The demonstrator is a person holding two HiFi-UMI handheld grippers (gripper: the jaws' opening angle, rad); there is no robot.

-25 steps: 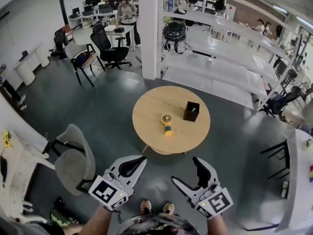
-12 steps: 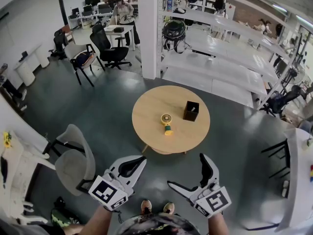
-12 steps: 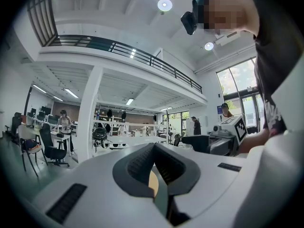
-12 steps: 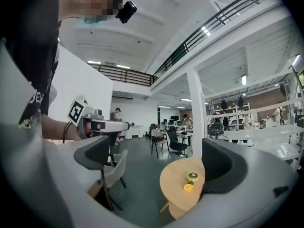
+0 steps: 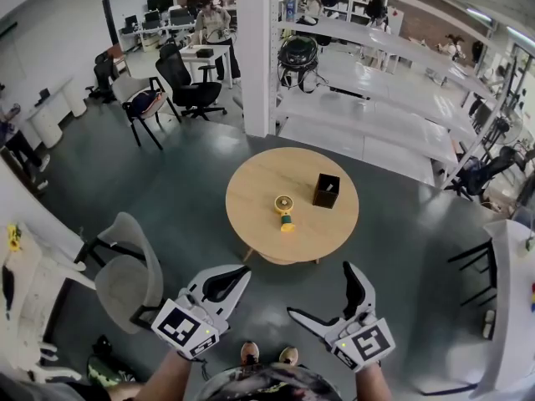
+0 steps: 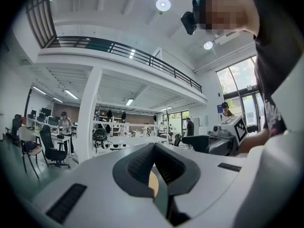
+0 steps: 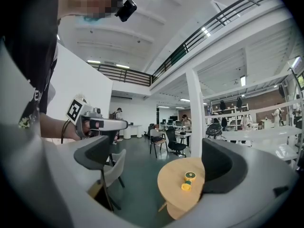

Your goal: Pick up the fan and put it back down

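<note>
Two square markers [image 5: 185,328] top closed left tongs [image 5: 244,270], just-opened empty right tongs [image 5: 319,289].

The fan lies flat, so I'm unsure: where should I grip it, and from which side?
Probably the yellow handle, coming from above on the near side: the fan lies flat on the table with its slimmer handle toward you, its round head farther.

My left hand-held gripper [image 5: 241,271] is low in front of me and points ahead, its jaws closed together on nothing. My right hand-held gripper [image 5: 319,289] is alongside it, apart from it. Its jaws have just been opening and stand wide, with nothing between them.
</note>
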